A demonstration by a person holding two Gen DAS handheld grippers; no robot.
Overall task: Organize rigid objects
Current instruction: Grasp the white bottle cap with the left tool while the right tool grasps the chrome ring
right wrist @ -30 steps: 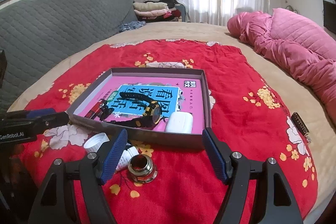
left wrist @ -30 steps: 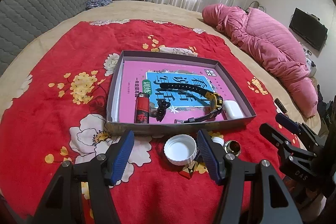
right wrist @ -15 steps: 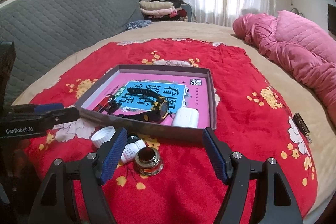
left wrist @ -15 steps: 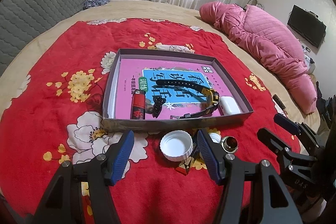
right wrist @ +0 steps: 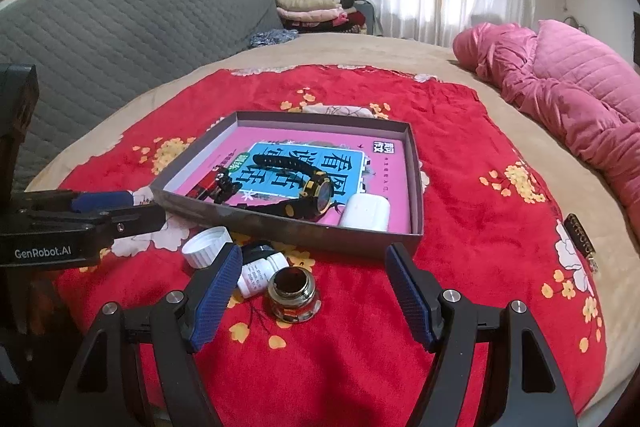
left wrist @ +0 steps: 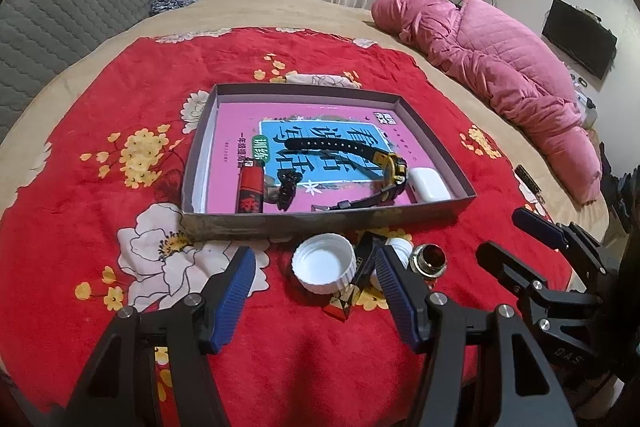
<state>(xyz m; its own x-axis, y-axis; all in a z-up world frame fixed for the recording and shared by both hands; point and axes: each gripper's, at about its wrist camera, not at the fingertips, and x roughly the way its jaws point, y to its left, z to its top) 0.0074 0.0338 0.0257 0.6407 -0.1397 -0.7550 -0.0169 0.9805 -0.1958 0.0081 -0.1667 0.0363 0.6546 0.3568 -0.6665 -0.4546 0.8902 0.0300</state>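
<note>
A shallow grey box lies on the red blanket. It holds a pink book, a black-and-yellow watch, a red lighter, a black clip and a white earbud case. In front of it lie a white cap, a black-and-gold packet, a small white bottle and a metal-rimmed jar. My left gripper hovers open around the cap. My right gripper is open above the jar.
The red floral blanket covers a round bed. A pink quilt lies at the right, a grey padded headboard at the left, folded clothes at the back. A small dark object rests near the blanket's right edge.
Both grippers have drawn back slightly from the box, so the loose items sit a little higher in each view. Both stay open; nothing was picked up.
</note>
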